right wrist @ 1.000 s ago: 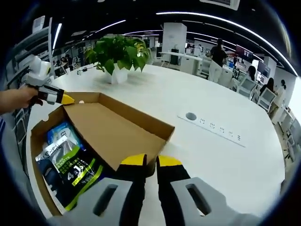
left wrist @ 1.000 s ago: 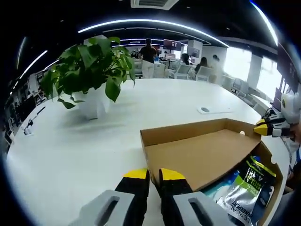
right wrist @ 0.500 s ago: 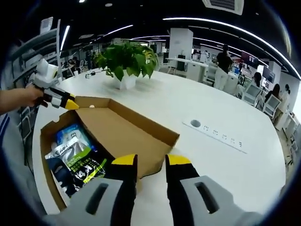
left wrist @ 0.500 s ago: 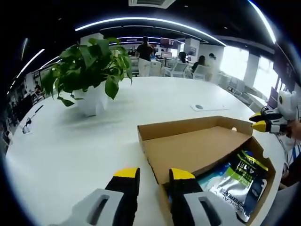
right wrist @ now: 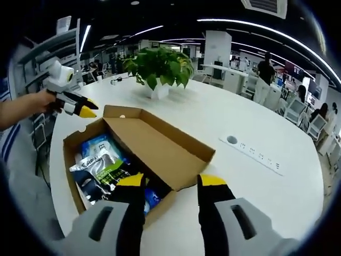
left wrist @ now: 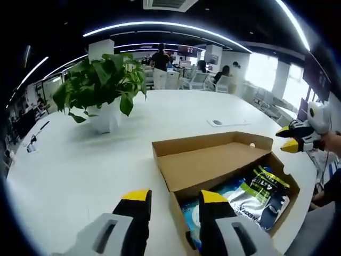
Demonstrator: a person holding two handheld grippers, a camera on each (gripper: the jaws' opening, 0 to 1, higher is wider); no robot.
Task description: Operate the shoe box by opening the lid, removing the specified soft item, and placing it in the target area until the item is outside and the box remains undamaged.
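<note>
The soft item, a silver-and-blue packet point(right wrist: 101, 168) with green print, lies in the shoe box point(right wrist: 133, 154), low at about 7 o'clock in the right gripper view and 5 o'clock in the left gripper view. The lid point(left wrist: 210, 165) is open but leans half over the box, shading one end of the packet. The risk, as I judge it, is a gripper reaching under that lid, catching its edge and creasing or tearing the cardboard; a shallow pinch on slick film could also slip. The right gripper point(right wrist: 170, 181) and left gripper point(left wrist: 175, 196) both stand apart, empty, above the white surface point(left wrist: 80, 160). A potted plant point(left wrist: 101, 88) sits toward 11 o'clock, well apart.
</note>
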